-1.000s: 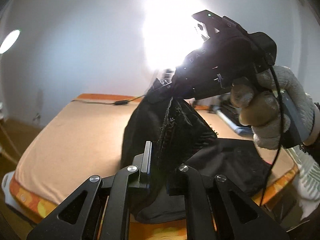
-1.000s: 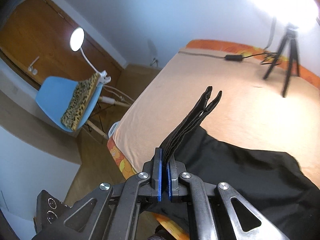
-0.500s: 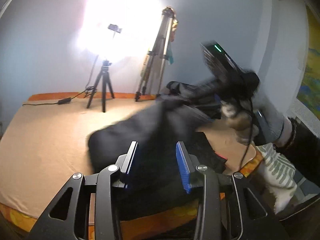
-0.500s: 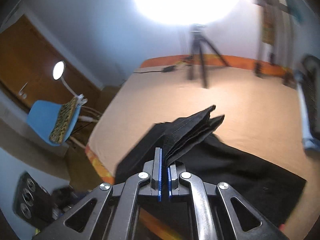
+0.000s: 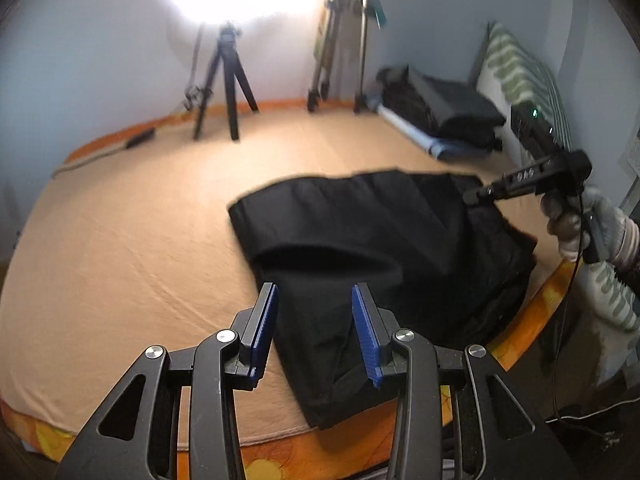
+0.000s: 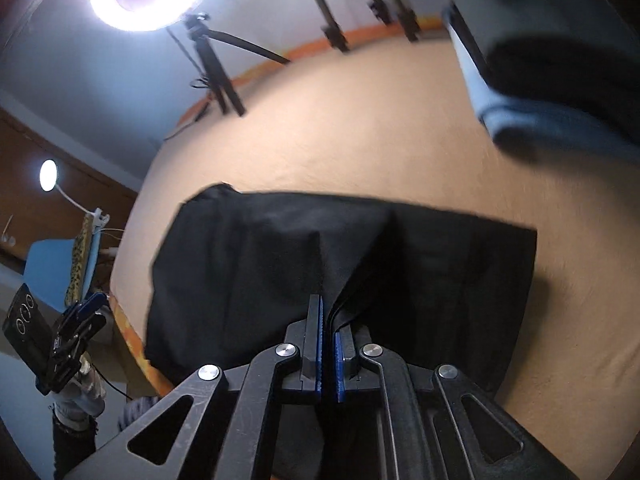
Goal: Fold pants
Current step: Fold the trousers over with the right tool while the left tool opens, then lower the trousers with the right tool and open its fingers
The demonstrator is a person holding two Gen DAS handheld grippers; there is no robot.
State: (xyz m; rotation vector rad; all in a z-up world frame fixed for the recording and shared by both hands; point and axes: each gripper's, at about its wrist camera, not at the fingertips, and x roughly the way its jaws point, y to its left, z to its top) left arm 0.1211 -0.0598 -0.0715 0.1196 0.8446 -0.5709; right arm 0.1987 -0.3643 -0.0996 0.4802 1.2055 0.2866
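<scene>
Black pants point(image 5: 360, 232) lie folded over on the orange bed sheet point(image 5: 120, 248) near its front edge. In the left wrist view my left gripper point(image 5: 316, 320) hovers just above the near part of the cloth, open, with nothing pinched between its blue pads. The right gripper point(image 5: 474, 196) shows at the right of that view, held by a gloved hand point(image 5: 580, 220), its tip on the pants' far right corner. In the right wrist view my right gripper point(image 6: 328, 316) is shut on a fold of the black pants point(image 6: 280, 264), which spread out flat ahead of it.
A ring light on a tripod point(image 5: 228, 80) and a second tripod point(image 5: 340, 40) stand on the bed's far side. A stack of folded dark and blue clothes point(image 5: 440, 120) sits at the back right. A blue chair point(image 6: 52, 272) and a lamp point(image 6: 48, 174) are beyond the bed's left edge.
My left gripper has let go of the pants and opened. The right gripper has swung right and down, carrying its fold across, and the pants now lie flat on the bed.
</scene>
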